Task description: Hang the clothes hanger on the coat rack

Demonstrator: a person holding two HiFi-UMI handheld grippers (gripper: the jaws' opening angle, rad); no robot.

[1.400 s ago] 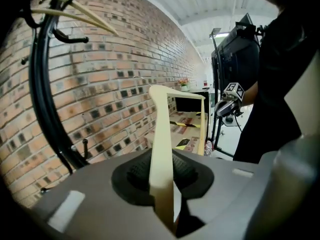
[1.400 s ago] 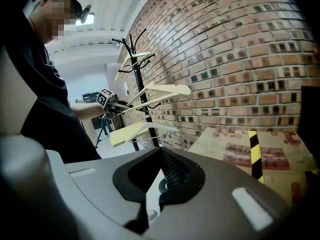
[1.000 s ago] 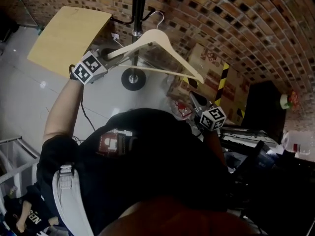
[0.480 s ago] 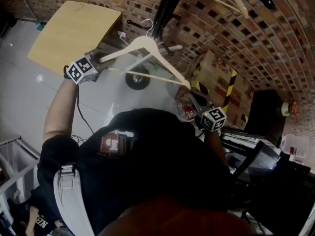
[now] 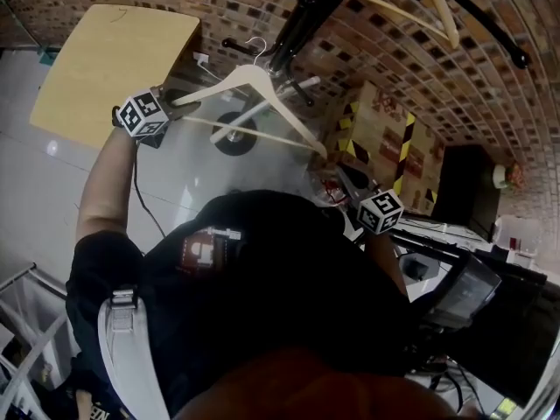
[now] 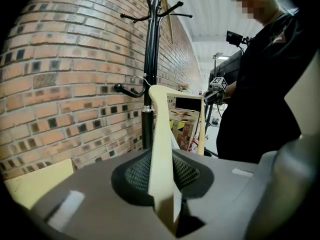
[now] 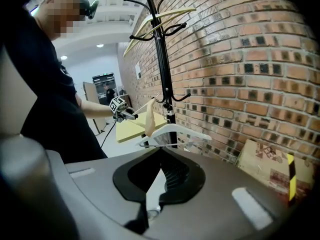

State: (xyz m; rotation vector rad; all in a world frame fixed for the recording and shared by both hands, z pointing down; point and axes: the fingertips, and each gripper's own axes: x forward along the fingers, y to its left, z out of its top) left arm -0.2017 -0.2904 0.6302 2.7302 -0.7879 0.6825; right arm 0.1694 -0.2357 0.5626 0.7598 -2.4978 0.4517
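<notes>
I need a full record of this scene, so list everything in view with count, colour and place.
coat rack: one, black, in front of the brick wall
wooden hanger: one, pale wood with a metal hook, beside the rack's pole, held at one end
second hanger: one, pale wood, on the rack's top hooks
tabletop: one, light wood, left of the rack
cardboard box: one, brown with yellow-black tape, by the wall, right of the rack
floor: pale grey, below
left gripper: one, grey, shut on the wooden hanger's end
right gripper: one, grey, low at the right, empty
</notes>
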